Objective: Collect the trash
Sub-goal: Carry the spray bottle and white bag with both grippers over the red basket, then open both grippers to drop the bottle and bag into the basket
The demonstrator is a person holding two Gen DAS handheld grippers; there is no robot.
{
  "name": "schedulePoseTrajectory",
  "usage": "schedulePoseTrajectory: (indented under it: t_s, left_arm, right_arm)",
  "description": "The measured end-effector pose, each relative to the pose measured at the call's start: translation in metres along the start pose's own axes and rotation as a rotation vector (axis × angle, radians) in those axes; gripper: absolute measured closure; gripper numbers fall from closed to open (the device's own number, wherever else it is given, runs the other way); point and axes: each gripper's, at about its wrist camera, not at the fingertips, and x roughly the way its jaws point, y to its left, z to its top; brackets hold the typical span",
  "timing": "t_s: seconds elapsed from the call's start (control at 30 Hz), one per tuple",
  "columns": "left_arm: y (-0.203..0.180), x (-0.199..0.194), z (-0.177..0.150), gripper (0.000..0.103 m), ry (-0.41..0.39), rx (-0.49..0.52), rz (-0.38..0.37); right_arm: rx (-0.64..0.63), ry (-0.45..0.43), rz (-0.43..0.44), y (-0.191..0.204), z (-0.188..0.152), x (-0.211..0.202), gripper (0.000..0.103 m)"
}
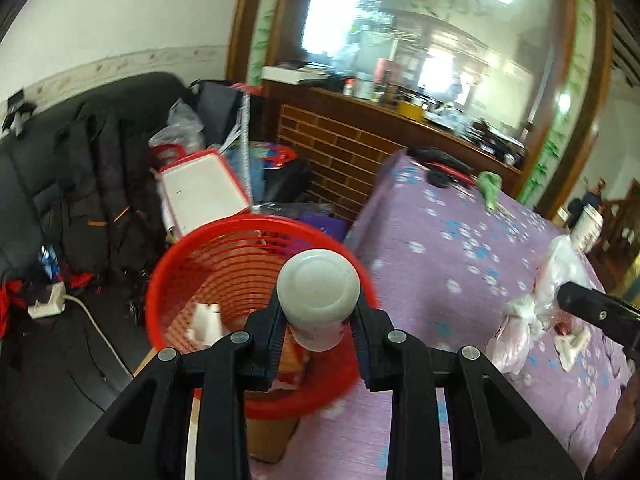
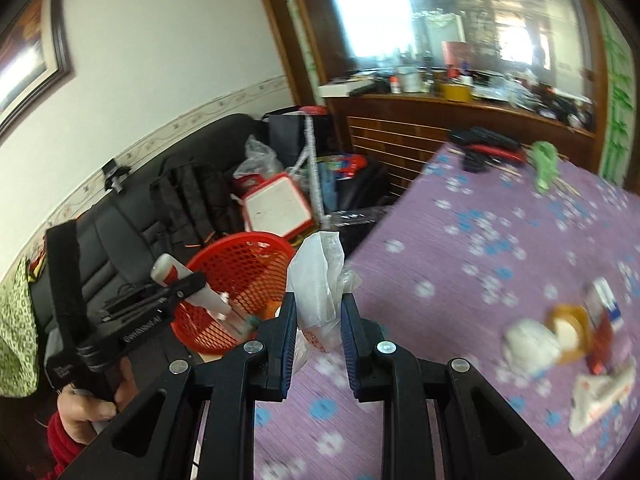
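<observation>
My left gripper [image 1: 318, 308] is shut on a white bottle [image 1: 318, 280] with a rounded cap, held just over the near rim of a red mesh basket [image 1: 224, 264] beside the table. The right wrist view shows the same bottle [image 2: 172, 274], with a red label, above the basket [image 2: 244, 264]. Between the fingers of my right gripper [image 2: 319, 304], which is shut, hangs a crumpled white plastic bag [image 2: 316, 276] at the table's left edge. The bag [image 1: 536, 304] also appears at the right of the left wrist view. Some white trash lies inside the basket.
The table [image 2: 480, 248] has a purple flowered cloth. Blurred litter lies at its right: a white wad [image 2: 528, 344], a brown lid [image 2: 570, 330], wrappers [image 2: 600, 396]. A green rag [image 2: 544, 164] and black items sit at the far end. A black sofa [image 1: 72, 168] with clutter stands left.
</observation>
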Motion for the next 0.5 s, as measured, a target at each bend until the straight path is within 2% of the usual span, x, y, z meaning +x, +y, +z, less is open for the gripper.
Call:
schedulePoseTrajectory:
  t_s: [0.1, 0.27, 0.37, 0.4, 0.47, 0.5]
  left_arm:
    - [0.022, 0.013, 0.003, 0.074, 0.02, -0.032, 0.005]
    - [0.037, 0.024, 0.002, 0.074, 0.035, -0.052, 0.018]
    - [0.04, 0.029, 0.003, 0.074, 0.041, -0.056, 0.026]
    - [0.041, 0.029, 0.003, 0.071, 0.037, -0.061, 0.032]
    - [0.043, 0.026, 0.003, 0.053, 0.025, -0.065, 0.035]
    - [0.043, 0.024, 0.003, 0.051, 0.016, -0.066, 0.037]
  right_arm:
    - [-0.023, 0.021, 0.013, 0.02, 0.009, 0.028, 0.08]
    - [-0.031, 0.044, 0.027, 0.038, 0.021, 0.068, 0.08]
    - [-0.018, 0.068, 0.049, 0.04, 0.025, 0.088, 0.075]
    - [-0.011, 0.08, 0.058, 0.04, 0.025, 0.094, 0.073]
    - [0.008, 0.087, 0.069, 0.037, 0.025, 0.097, 0.072]
    - [0.014, 0.084, 0.071, 0.034, 0.025, 0.094, 0.071]
